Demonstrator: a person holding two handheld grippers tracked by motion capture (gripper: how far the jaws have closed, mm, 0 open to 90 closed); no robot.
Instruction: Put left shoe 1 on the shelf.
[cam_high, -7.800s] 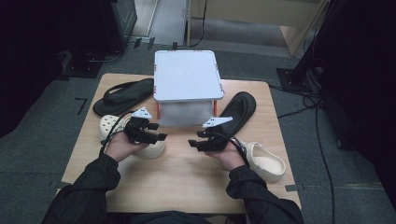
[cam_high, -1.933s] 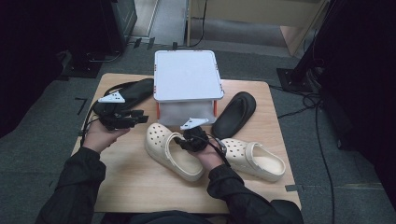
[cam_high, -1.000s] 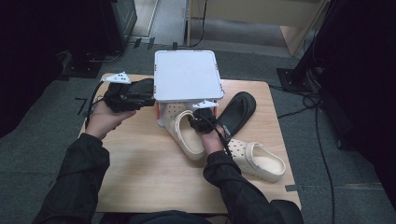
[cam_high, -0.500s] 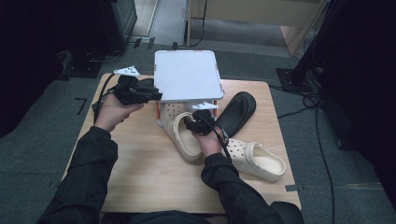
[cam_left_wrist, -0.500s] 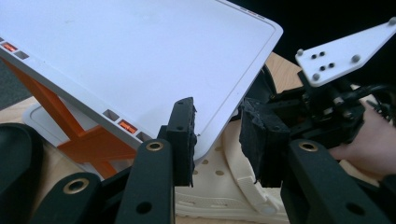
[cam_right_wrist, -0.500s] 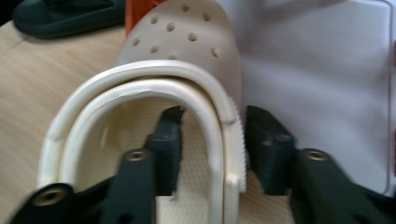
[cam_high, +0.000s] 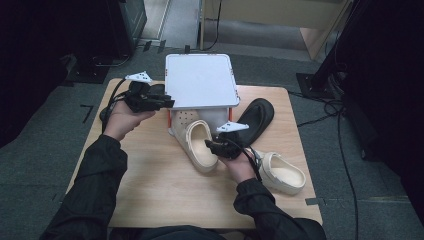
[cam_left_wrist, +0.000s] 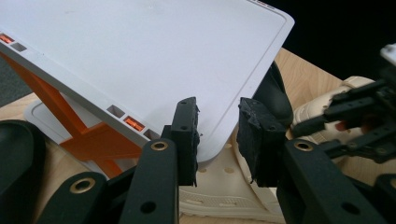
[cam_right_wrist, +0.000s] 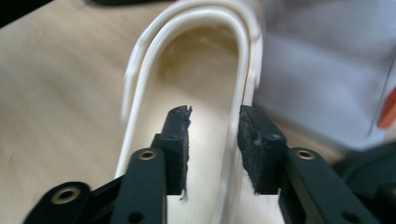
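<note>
A white-topped rack (cam_high: 200, 80) on orange legs stands at the back middle of the table. A cream clog (cam_high: 195, 150) lies in front of it, toe under the rack. My right gripper (cam_high: 210, 147) is at the clog's right side. In the right gripper view my right gripper (cam_right_wrist: 212, 140) straddles the clog's rim (cam_right_wrist: 140, 93); its jaws have just been closing, with a gap left on one side. My left gripper (cam_high: 167, 103) is at the rack's front left corner. In the left gripper view that corner (cam_left_wrist: 140, 46) shows between my left gripper (cam_left_wrist: 217, 135), whose jaws have just been closing and stand apart.
A second cream clog (cam_high: 285, 172) lies at the right near the front of the wooden table (cam_high: 150, 175). One black slipper (cam_high: 257, 115) rests right of the rack, another (cam_left_wrist: 14, 154) left of it. Dark floor and cables surround the table.
My right hand has drawn back toward the person along the clog, whose toe stays under the rack. My left gripper has shifted slightly right to the rack's corner.
</note>
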